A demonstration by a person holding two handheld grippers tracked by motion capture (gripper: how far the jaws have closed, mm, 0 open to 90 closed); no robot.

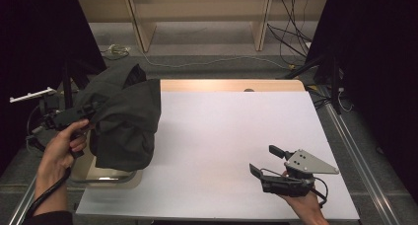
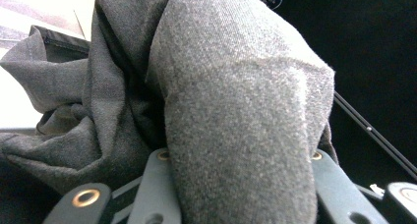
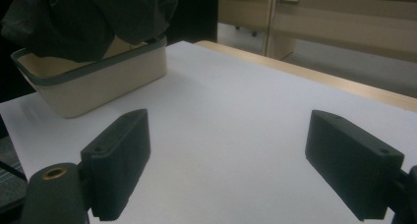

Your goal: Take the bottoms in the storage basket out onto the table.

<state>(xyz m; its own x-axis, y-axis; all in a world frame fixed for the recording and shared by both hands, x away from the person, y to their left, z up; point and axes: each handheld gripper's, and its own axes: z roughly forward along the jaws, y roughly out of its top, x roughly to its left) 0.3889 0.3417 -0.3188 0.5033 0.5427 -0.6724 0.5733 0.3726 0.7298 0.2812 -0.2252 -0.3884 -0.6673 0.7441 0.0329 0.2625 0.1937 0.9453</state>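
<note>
A dark grey garment point(image 1: 125, 121) hangs bunched over the left end of the table, its lower edge just above a beige tub point(image 1: 106, 176). My left gripper point(image 1: 93, 109) is shut on a thick fold near the top of the cloth. In the left gripper view that fold of the garment point(image 2: 236, 101) fills the gap between the jaws of the left gripper point(image 2: 241, 184). My right gripper point(image 1: 262, 158) rests low near the table's front right, open, with nothing between its jaws. The right gripper view shows the right gripper point(image 3: 231, 160) over bare white table, with the garment point(image 3: 88, 17) above the tub point(image 3: 98, 81).
The white table top point(image 1: 222, 136) has a wooden strip along its far edge. Behind it lie a grey floor, cables point(image 1: 291, 37) and wooden furniture legs. Dark stands flank both sides of the table.
</note>
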